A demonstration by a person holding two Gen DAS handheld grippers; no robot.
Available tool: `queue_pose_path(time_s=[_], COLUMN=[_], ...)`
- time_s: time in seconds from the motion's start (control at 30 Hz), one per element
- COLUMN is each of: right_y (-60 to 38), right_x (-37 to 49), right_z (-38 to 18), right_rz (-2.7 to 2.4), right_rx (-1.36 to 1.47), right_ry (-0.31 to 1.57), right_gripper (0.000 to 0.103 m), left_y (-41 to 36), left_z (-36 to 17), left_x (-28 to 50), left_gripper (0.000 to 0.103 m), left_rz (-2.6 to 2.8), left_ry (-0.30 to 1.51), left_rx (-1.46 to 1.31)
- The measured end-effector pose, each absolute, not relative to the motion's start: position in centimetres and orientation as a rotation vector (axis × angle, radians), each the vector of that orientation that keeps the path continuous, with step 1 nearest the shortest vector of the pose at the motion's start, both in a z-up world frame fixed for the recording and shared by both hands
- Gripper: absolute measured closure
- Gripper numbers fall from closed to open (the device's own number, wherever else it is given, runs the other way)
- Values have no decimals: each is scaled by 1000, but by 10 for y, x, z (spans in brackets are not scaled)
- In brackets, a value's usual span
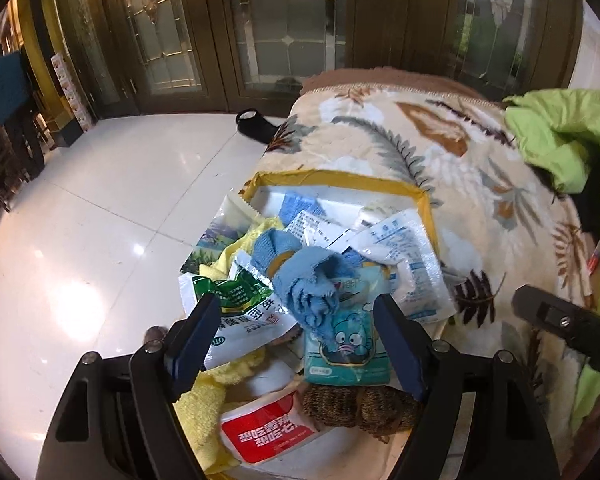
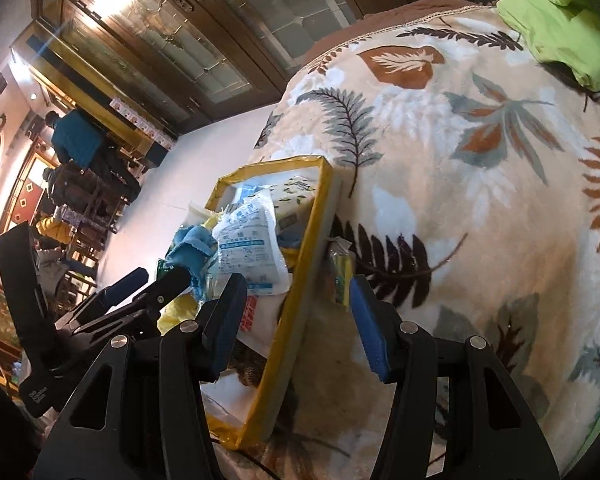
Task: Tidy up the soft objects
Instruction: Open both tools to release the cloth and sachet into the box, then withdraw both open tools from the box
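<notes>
Soft objects, such as the blue cloth (image 1: 312, 284), lie piled in the yellow-edged box (image 1: 414, 192) on the bed. Both left tongs (image 1: 296, 336) and right tongs (image 2: 296, 320) stand apart, empty. Sorting seems to be underway; next, I think, the left tongs must close on the cloth.

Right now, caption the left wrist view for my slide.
Open left gripper hovers over blue cloth in a yellow-rimmed tray of packets.
</notes>
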State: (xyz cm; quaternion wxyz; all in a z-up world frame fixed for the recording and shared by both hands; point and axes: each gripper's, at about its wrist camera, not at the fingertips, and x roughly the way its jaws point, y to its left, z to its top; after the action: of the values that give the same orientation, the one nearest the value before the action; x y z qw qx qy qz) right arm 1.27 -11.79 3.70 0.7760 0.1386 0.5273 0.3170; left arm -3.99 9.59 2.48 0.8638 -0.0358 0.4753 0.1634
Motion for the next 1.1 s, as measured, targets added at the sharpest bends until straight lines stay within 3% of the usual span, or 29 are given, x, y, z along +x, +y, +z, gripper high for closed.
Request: queue_pose_path(time_s=[1.1], right_y=[-123], right_x=[10], right_z=[31], right_rz=[660], right_rx=[283], right_ry=[1160], right_gripper=[49], left_y=[95], left_z=[20], left_x=[-48], left_gripper=[23], left_rz=[254], left_ry=[972], left_rx=[-115])
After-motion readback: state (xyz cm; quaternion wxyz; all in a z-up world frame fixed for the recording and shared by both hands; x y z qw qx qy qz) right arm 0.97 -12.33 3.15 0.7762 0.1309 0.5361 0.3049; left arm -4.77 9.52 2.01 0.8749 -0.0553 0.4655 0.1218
